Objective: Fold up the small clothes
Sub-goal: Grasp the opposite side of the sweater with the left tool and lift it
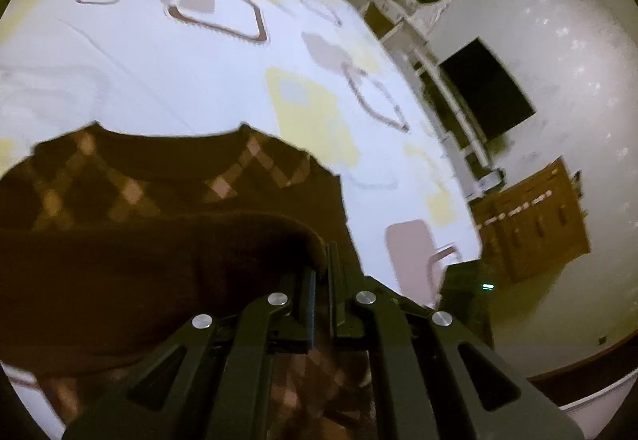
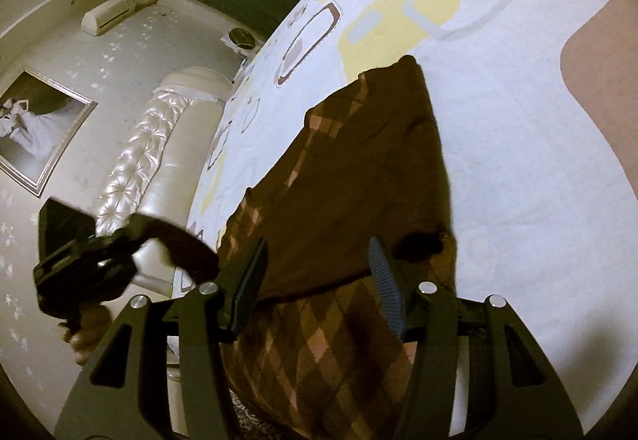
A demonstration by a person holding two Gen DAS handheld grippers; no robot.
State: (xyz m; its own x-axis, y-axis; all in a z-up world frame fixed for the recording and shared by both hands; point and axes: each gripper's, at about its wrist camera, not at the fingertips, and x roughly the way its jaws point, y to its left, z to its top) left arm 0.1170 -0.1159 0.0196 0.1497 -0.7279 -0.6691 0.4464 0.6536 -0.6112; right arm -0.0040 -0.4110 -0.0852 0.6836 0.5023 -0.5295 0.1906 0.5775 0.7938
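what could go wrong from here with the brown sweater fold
The left gripper is pinched on only a thin edge of the brown argyle sweater, so the fabric could slip out mid-fold. The right gripper is open above the sweater and holds nothing, so the unpinned body may drag or bunch on the patterned bedsheet.
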